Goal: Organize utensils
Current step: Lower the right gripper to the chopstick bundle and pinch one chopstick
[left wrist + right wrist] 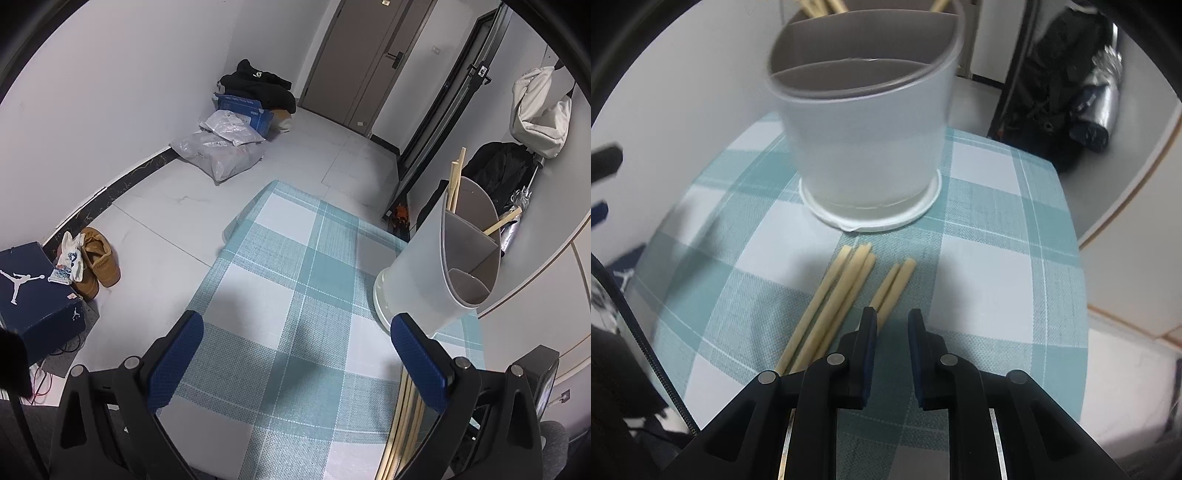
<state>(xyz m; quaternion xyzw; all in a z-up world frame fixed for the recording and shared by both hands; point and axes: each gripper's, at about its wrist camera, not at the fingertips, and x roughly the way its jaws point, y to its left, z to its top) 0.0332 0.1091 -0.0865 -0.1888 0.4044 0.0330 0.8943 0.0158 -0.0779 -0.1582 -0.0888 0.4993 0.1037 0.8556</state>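
The right gripper (892, 325) is seen pointed steeply down at the table, its blue-padded jaws drawn near together with a narrow gap between them; nothing is seen clamped in that gap, only cloth. The two nearest chopsticks (892, 286) pass just beside and under the left-hand pad, and contact with them cannot be determined. A bundle of three further chopsticks (833, 306) is laid just beside that pair, all with tips directed toward the utensil holder (864, 147), which stands upright on its white base close beyond them. The holder is divided by grey inner partitions, and chopstick ends are seen rising from its rear compartment. The left gripper (295, 347) is held with jaws wide apart and empty above the checked teal-and-white tablecloth (280, 258), the holder being near its right-hand finger. Beyond the table, a navy shoe box (33, 291) and tan boots (98, 260) are noted on the tiled floor.
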